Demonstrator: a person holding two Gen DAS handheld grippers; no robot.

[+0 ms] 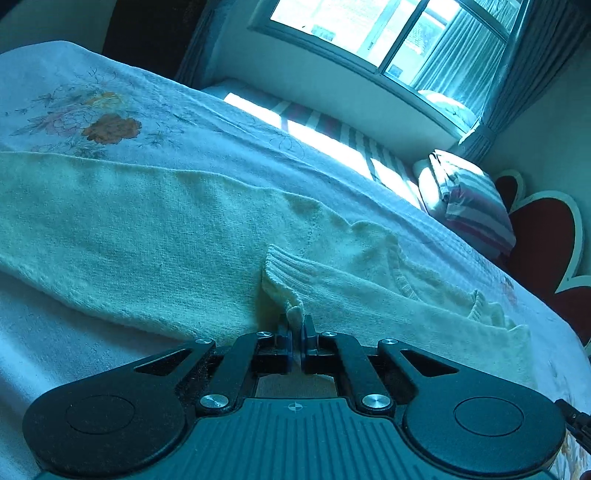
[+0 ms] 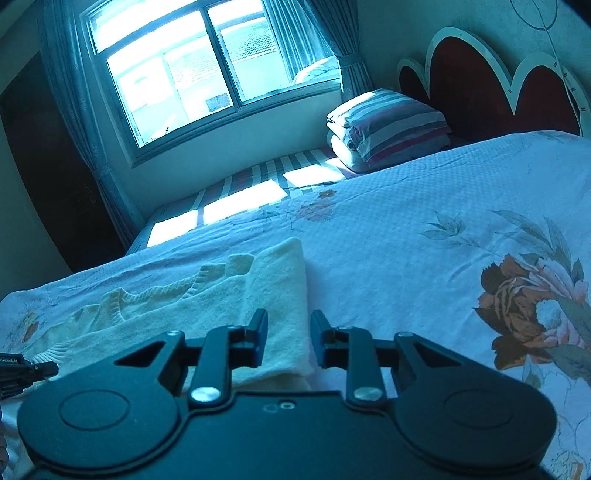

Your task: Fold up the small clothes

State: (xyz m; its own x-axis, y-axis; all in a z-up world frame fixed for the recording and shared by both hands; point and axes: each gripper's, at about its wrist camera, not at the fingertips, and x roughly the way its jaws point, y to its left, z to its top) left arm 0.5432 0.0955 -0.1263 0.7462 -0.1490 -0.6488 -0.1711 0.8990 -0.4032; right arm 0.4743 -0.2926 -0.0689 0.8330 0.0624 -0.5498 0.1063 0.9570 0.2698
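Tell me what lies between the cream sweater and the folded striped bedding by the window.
In the right wrist view, only floral bedspread and a sunlit striped sheet separate the sweater from the striped bedding.

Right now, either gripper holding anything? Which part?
Left gripper pinches the cream sweater by its ribbed sleeve cuff. Right gripper is open, holding nothing.

I see a bed covered by a pale bedspread (image 2: 424, 206) printed with orange flowers (image 2: 517, 295). At twelve o'clock in the right wrist view a sliding window (image 2: 207, 62) lets sunlight fall in bright patches on a striped sheet (image 2: 258, 173). Grey curtains (image 2: 332, 33) hang beside it. At one o'clock lies a folded striped quilt (image 2: 388, 125), and behind it a red scalloped headboard (image 2: 480, 92) against a pale wall (image 2: 399, 26).
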